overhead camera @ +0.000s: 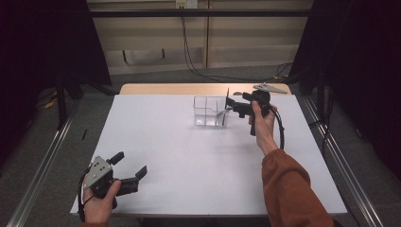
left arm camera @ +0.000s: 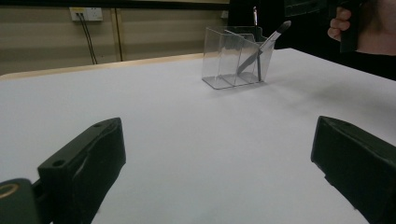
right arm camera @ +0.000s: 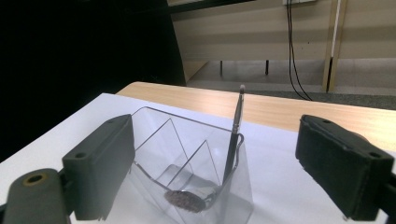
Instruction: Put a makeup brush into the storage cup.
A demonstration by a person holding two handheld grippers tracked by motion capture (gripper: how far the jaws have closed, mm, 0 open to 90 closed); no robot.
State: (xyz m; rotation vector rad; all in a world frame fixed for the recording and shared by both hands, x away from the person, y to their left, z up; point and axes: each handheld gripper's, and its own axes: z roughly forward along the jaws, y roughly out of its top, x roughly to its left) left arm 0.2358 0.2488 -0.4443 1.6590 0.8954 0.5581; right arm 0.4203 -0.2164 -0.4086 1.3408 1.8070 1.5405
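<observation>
A makeup brush (right arm camera: 232, 144) and a spoon-like utensil (right arm camera: 187, 200) are held in the end compartment of the clear organizer (overhead camera: 210, 111) near the bench's (overhead camera: 179, 156) far edge, just beside the released right tongs (overhead camera: 230, 105), while the left tongs (overhead camera: 130, 166) are kept released over bare bench at the near-left corner.

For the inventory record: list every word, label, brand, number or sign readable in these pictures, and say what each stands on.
None can be read.
Clear organizer: no label or print shows.
Brush standing in it: no marking can be made out on the handle.
Wall outlet plate: too small and blurred to tell.
Left tool and right tool: plain black, no lettering shows.
</observation>
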